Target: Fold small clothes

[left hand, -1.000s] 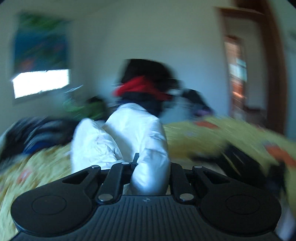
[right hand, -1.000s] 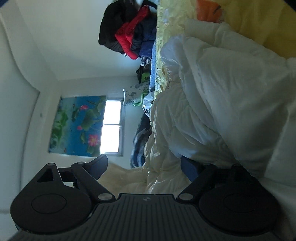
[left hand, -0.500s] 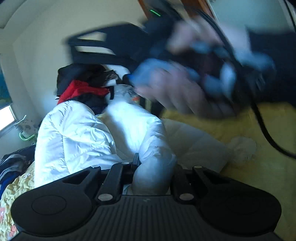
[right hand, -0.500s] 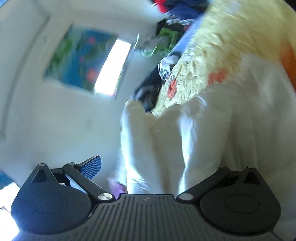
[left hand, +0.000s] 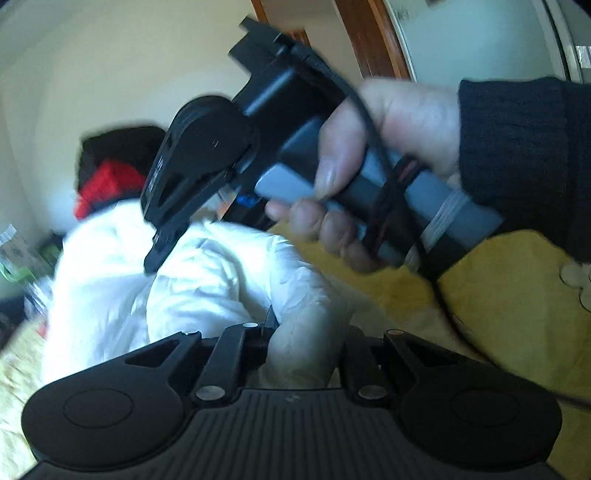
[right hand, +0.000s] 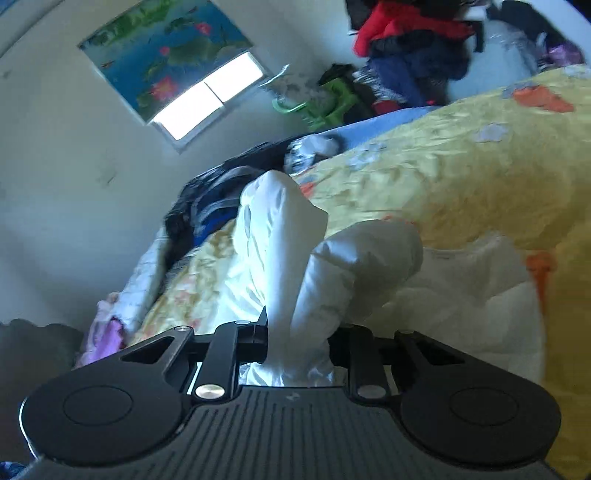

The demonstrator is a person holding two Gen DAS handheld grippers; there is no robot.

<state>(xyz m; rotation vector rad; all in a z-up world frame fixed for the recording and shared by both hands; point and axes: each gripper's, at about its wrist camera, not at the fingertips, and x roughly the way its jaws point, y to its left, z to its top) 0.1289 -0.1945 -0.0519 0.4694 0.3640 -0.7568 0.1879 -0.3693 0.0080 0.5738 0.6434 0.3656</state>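
Observation:
A white puffy jacket (left hand: 184, 288) lies on a yellow flowered bedspread (left hand: 509, 317). My left gripper (left hand: 306, 343) is shut on a thick fold of it, which bulges up between the fingers. In the right wrist view a raised ridge of the same jacket (right hand: 280, 236) runs between the fingers of my right gripper (right hand: 299, 339); its jaws are closing and the pads pinch the cloth. The left wrist view shows the right gripper (left hand: 155, 254) from the side, tip down on the jacket, held by a hand (left hand: 399, 122) in a dark sleeve.
A pile of red and dark clothes (right hand: 406, 29) sits at the far end of the bed. More dark garments (right hand: 207, 199) lie along the bed's left edge under a window (right hand: 207, 99). A green item (right hand: 332, 103) stands by the wall. Yellow bedspread (right hand: 443, 166) spreads right.
The right gripper stood open beside the jacket, then rolled upright and closed on a fold. It and its hand came into the left view. The left gripper kept its hold and sank.

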